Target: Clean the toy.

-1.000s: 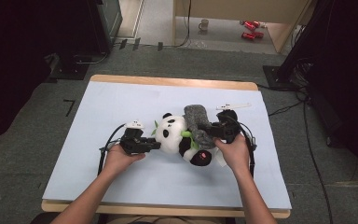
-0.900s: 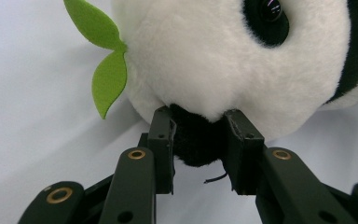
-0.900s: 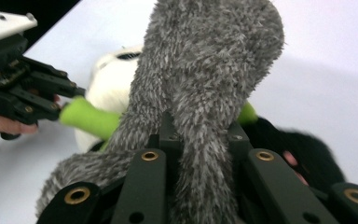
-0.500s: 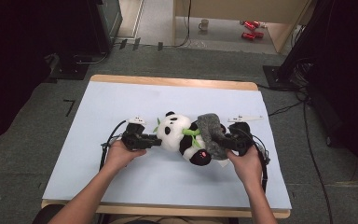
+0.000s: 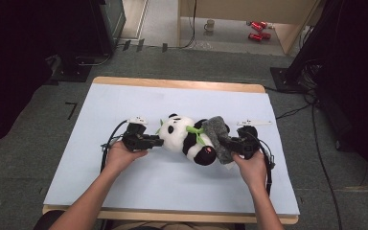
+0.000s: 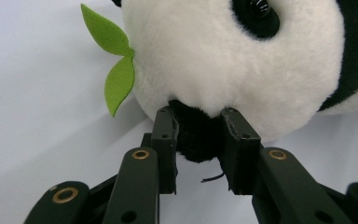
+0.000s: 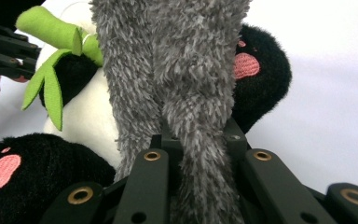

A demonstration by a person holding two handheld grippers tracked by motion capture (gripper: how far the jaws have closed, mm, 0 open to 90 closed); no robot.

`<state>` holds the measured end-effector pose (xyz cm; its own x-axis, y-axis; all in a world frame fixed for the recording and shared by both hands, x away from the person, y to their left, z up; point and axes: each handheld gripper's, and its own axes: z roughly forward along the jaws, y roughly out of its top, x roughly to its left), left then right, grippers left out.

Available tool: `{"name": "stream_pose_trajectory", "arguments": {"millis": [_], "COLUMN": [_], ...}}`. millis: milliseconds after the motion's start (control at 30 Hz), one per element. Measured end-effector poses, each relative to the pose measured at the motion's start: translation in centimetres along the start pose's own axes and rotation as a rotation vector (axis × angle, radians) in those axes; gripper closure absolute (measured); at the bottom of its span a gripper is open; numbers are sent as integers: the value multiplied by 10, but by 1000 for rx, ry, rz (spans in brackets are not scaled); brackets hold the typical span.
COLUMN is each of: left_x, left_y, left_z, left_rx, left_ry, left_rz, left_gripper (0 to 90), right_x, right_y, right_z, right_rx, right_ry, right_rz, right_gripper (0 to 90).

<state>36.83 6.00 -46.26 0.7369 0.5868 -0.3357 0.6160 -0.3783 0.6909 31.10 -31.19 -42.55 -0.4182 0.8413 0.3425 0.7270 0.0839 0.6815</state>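
Observation:
A black and white plush panda [image 5: 187,136] lies on its side in the middle of the table, with green felt bamboo leaves [image 5: 194,132] at its chest. My left gripper [image 5: 157,142] is shut on the panda's black ear [image 6: 196,133] at the head end. A grey fuzzy cloth [image 5: 217,136] drapes over the panda's lower body. My right gripper [image 5: 225,142] is shut on that grey cloth [image 7: 191,93], with the panda's pink-soled black feet [image 7: 256,70] on either side of it.
The table has a pale blue cover [image 5: 182,182] with a wooden rim [image 5: 172,84]. White tags [image 5: 254,123] lie on it near each gripper. Cables trail from both grippers. On the floor beyond stand a mug [image 5: 210,24] and red cans [image 5: 256,26].
My right gripper has carried the grey cloth down and to the right, from over the panda's middle to its lower body. The left gripper has stayed at the panda's head.

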Motion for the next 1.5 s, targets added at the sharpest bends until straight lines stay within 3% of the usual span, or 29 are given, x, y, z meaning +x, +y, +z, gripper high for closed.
{"name": "stream_pose_trajectory", "arguments": {"millis": [133, 233, 367, 533, 667, 733, 833, 1033, 1167, 1400, 1500], "left_x": [7, 11, 9, 10, 12, 12, 11, 11, 9, 9, 8], "left_y": [-1, -3, -3, -4, -3, -2, -1, -1, -3, -6, -9], "left_z": [-8, -11, -12, -12, -11, -9, -7, -6, -6, -5, -5], "left_rx": [1, -14, -25, -19, -9, -5, 1, 5, 9, 10, 13], "left_ry": [30, 20, 20, 11, -6, -11, -14, -12, -7, 2, 8], "left_rz": [-4, -20, -8, -16, -44, -52, -53, -56, -58, -40, -35], "left_gripper": [709, 715, 722, 731, 733, 736, 740, 741, 741, 739, 737], "right_x": [4, 5, -2, -4, -10, -16, -14, 2, 14, 38, 42], "right_y": [7, 9, 6, 1, -5, -7, -4, 10, 18, 29, 31], "right_z": [11, 18, 19, 14, 6, -3, -17, -43, -38, -15, -7], "right_rx": [-9, -19, -25, -2, 54, 55, 21, -96, -90, -50, -26], "right_ry": [7, -5, -7, -13, -72, -37, -18, 84, 103, 144, 155], "right_rz": [-21, -42, -40, -35, -36, 20, 21, 32, -8, -80, -86], "right_gripper": [781, 781, 781, 781, 781, 782, 783, 782, 781, 779, 778]}}
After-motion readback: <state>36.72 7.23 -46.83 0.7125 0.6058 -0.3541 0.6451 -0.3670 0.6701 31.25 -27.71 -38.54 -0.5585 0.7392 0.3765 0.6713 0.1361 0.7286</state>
